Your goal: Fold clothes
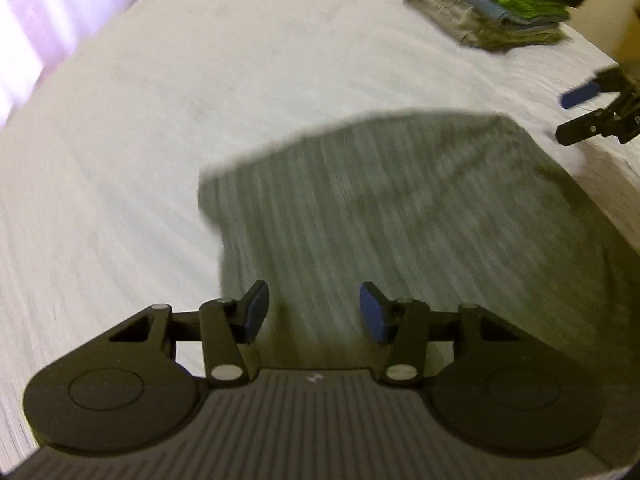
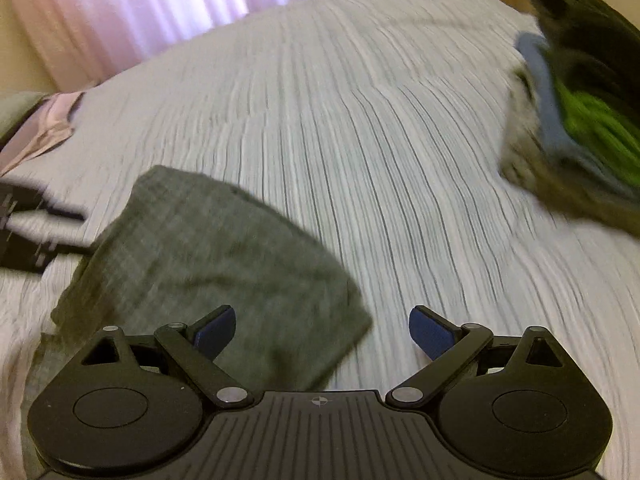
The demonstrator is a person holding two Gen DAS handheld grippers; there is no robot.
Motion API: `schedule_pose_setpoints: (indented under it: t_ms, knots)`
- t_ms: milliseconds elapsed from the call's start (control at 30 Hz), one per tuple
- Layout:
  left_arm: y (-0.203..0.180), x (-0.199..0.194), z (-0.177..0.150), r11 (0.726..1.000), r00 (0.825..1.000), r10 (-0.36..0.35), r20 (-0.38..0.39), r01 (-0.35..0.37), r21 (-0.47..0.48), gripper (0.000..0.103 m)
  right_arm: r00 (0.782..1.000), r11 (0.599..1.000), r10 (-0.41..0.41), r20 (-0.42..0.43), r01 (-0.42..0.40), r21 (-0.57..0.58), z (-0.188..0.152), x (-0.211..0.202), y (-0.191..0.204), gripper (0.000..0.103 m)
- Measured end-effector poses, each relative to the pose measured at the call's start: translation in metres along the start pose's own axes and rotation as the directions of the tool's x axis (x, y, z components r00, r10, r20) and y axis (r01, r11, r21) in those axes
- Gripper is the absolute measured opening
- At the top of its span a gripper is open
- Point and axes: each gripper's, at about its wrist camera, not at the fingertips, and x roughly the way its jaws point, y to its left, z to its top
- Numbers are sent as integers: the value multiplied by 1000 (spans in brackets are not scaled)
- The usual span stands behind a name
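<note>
My left hand-held gripper (image 1: 314, 312) hangs wide open and empty over the near edge of the folded grey knit garment (image 1: 400, 216), which lies flat on the white ribbed bedspread (image 1: 160, 140). My right hand-held gripper (image 2: 322, 330) is just as open, empty, at the garment's right corner. I'd pinch both near corners evenly, so the layers stay together. The stack of folded clothes (image 2: 580, 120) sits well apart, with bare bed between.

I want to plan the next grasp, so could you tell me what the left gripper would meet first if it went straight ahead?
Probably the folded grey garment: the open left gripper points straight over it, though blur makes height unclear.
</note>
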Motion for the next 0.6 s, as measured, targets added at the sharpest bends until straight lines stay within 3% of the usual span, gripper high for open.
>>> schedule_pose_setpoints:
  t_ms: [167,233,333,433,500,533,567,600]
  knots:
    - [35,36,45,985,999,-26,45,18,173,46,998,998,61,-1,-61,-21,21,29,-18,96]
    - [45,53,56,969,999,-37,20,31,244,46,996,996,82,-26,-82,-23,26,42,-24,81]
    - [52,76,67,934,998,-49,-28,56,354,46,992,994,111,-56,-112,-16,28,58,-32,79]
    - [59,89,70,918,995,-74,-69,95,384,46,989,991,134,-67,-135,-13,28,67,-39,79]
    - [61,99,70,914,990,-81,-112,119,388,46,984,988,155,-84,-156,1,26,72,-42,62]
    - [63,104,70,912,987,-85,-134,131,389,46,982,986,164,-95,-164,9,26,74,-44,59]
    - [63,108,68,911,985,-87,-152,140,388,44,979,985,173,-106,-172,18,26,77,-45,58]
    - [62,112,66,911,982,-88,-168,147,385,34,978,984,179,-109,-178,17,25,77,-44,57]
